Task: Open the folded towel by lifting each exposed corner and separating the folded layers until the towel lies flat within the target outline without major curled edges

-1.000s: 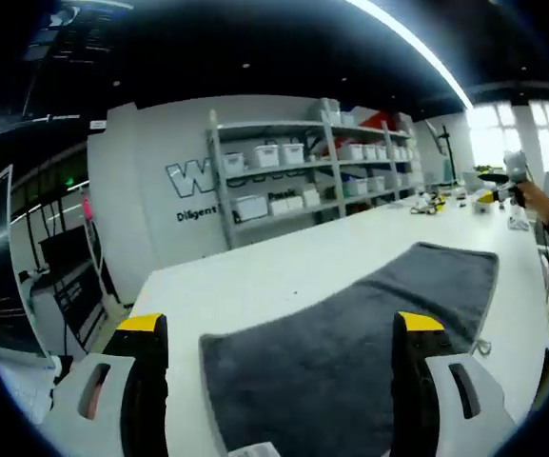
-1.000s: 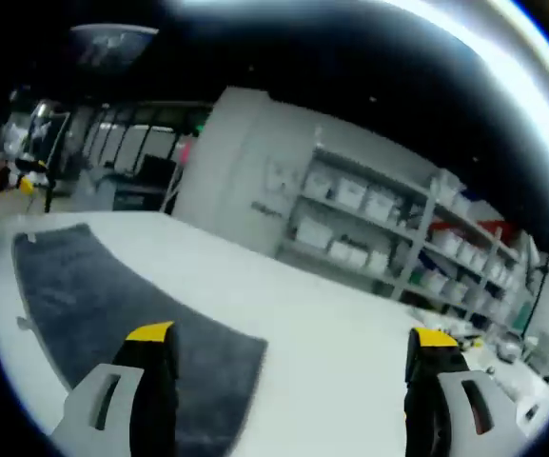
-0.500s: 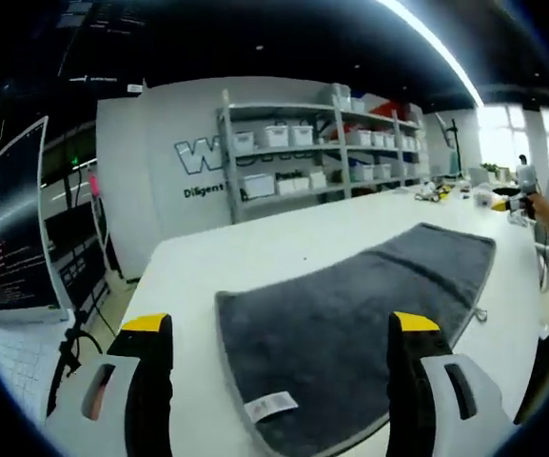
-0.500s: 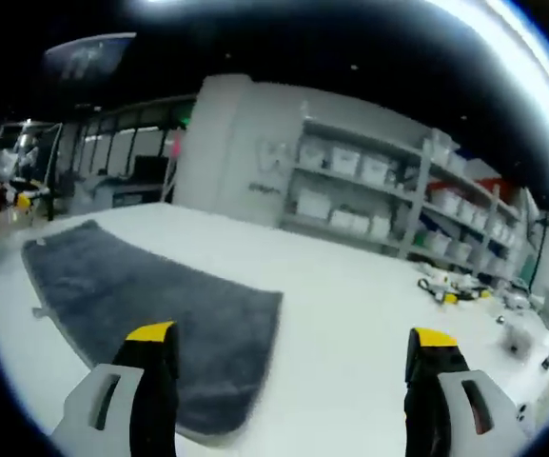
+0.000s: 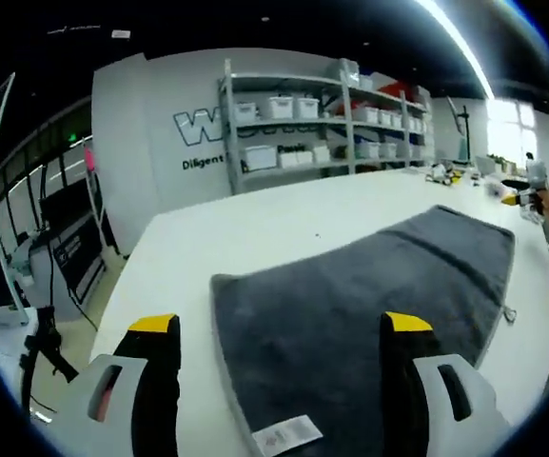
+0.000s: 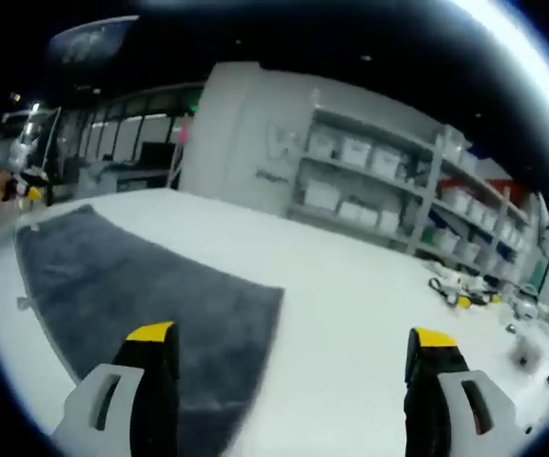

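Left gripper view
- Left gripper point(image 5: 279, 333): jaws spread wide, nothing between them, held above the near end of the towel.
- Towel point(image 5: 350, 305): grey, lying on the white table point(image 5: 245, 228), running away from the camera toward the far right. It looks like one long strip; whether a fold remains along its length cannot be told from here.
- Label point(image 5: 286, 436): white tag at the near edge of the towel, face up.
- Near left corner rounded and lying down; long edges appear flat, no obvious curl.
- Target outline: none can be made out on the table.
- Shelves point(image 5: 322, 124) with white bins against the back wall.
- A person's hand point(image 5: 540, 198) at the far right, beyond the towel's far end.

Right gripper view
- Right gripper point(image 6: 293, 381): jaws wide apart, empty, above the table with the towel's end under the left jaw.
- Towel point(image 6: 131, 295): same grey strip seen from its other end, stretching away to the left; its end edge looks straight and flat.
- Table point(image 6: 369, 305): bare white to the right of the towel.

Status (judgement)
- Towel is spread at least to a long strip, neither gripper holding it.
- Left to do: check for a remaining lengthwise fold, open it if present, and smooth corners.
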`<state>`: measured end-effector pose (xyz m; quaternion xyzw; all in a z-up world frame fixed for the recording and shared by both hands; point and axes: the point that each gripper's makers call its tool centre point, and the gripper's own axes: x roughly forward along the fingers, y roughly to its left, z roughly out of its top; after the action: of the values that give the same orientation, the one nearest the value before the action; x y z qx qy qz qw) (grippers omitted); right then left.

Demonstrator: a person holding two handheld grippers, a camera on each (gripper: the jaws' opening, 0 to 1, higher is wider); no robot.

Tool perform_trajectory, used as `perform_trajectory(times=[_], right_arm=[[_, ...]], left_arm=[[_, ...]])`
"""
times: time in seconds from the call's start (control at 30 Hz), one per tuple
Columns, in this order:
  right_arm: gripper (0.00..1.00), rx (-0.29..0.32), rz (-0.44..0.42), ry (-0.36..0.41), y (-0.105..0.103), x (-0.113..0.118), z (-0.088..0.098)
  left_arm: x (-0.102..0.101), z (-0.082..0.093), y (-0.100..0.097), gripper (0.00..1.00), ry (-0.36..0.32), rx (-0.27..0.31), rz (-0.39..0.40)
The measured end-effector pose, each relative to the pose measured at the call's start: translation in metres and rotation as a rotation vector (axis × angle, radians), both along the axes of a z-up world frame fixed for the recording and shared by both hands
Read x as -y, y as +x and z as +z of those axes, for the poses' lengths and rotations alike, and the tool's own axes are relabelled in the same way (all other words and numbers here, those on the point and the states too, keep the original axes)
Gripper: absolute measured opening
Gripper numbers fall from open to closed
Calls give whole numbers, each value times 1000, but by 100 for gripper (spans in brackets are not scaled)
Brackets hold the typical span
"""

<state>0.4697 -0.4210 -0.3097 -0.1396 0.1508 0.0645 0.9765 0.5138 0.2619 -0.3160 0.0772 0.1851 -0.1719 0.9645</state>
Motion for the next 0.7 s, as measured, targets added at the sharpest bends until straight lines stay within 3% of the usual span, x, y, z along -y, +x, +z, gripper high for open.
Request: perform_trajectory(times=[0.17, 0.37, 0.5, 0.7], right_arm=[[95, -11, 19, -21, 18, -7, 4], [99, -51, 2, -27, 42, -6, 10], [96, -52, 10, -54, 61, -4, 17], [89, -86, 20, -72, 87, -2, 17]], left_arm=[[-3, -2, 20, 84, 11, -14, 6], [-5, -6, 41, 86, -12, -38, 13], [-1, -10, 52, 89, 53, -42, -20], [0, -18, 69, 92, 57, -82, -34]])
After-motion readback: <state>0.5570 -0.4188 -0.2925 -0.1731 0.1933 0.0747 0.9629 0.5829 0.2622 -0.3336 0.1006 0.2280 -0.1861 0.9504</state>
